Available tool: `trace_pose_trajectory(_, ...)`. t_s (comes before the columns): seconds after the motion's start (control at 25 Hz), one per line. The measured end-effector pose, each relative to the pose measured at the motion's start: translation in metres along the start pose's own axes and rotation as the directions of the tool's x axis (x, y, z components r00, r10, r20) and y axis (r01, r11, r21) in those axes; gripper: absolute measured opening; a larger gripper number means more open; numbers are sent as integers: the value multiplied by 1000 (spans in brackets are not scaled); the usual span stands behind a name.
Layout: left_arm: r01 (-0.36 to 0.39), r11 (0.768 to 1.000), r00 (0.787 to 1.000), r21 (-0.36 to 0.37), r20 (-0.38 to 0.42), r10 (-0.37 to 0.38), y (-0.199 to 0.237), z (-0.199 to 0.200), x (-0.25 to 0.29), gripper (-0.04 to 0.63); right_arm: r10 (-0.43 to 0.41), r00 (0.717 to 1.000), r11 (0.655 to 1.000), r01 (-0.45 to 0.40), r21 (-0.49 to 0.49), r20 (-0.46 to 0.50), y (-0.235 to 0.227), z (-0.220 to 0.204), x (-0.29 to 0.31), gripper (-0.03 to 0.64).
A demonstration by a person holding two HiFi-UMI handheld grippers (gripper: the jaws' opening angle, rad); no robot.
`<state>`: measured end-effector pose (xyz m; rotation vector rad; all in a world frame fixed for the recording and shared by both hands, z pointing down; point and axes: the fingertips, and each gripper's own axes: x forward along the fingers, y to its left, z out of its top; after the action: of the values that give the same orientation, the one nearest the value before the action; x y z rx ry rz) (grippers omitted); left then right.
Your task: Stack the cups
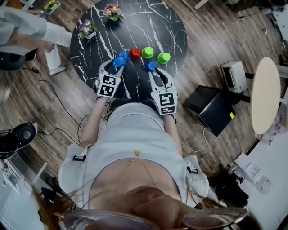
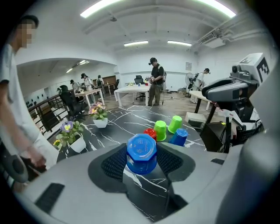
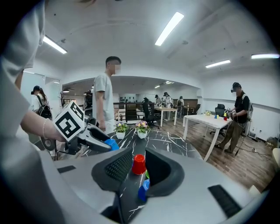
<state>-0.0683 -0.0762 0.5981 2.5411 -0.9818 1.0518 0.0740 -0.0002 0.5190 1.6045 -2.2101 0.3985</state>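
Several cups stand upside down on the black marble table (image 1: 162,22). My left gripper (image 1: 118,64) (image 2: 141,161) is shut on a blue cup (image 1: 119,61) (image 2: 141,153), held upside down a little above the table. Past it stand a red cup (image 1: 135,53) (image 2: 150,133), two green cups (image 1: 147,52) (image 1: 164,57) (image 2: 160,130) (image 2: 175,124) and a second blue cup (image 1: 150,66) (image 2: 178,137). My right gripper (image 1: 157,72) (image 3: 135,168) has a narrow gap with nothing between the pads. That second blue cup (image 3: 143,190) sits low by its right jaw, partly hidden. The red cup (image 3: 138,164) shows through the gap.
Two small flower pots (image 1: 112,11) (image 1: 87,29) stand at the far side of the table. A person (image 1: 27,31) stands at the left beside the table. A black box (image 1: 211,110) and a pale round table (image 1: 265,94) are on the right. Cables lie on the wooden floor.
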Motion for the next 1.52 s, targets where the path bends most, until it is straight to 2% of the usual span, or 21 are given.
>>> trace_pose_trajectory(0.84,32,994,999,100,10,-34,-12,33,31,229,-59,998,998,59,34,-20,-19,-18,-19,100)
trace_pose_trajectory(1.04,45,991,999,122,-12,-44,-14,33,39,229,-73,997,996,74,44,-28,-23,-21,-21,100)
trace_pose_trajectory(1.32,62,990,998,126,-35,-58,-15,35,50,229,-88,995,994,90,61,-38,-28,-26,-24,100)
trace_pose_trajectory(1.52,59,991,998,124,-16,-58,-11,39,60,229,-93,995,993,95,63,-42,-30,-28,-23,101)
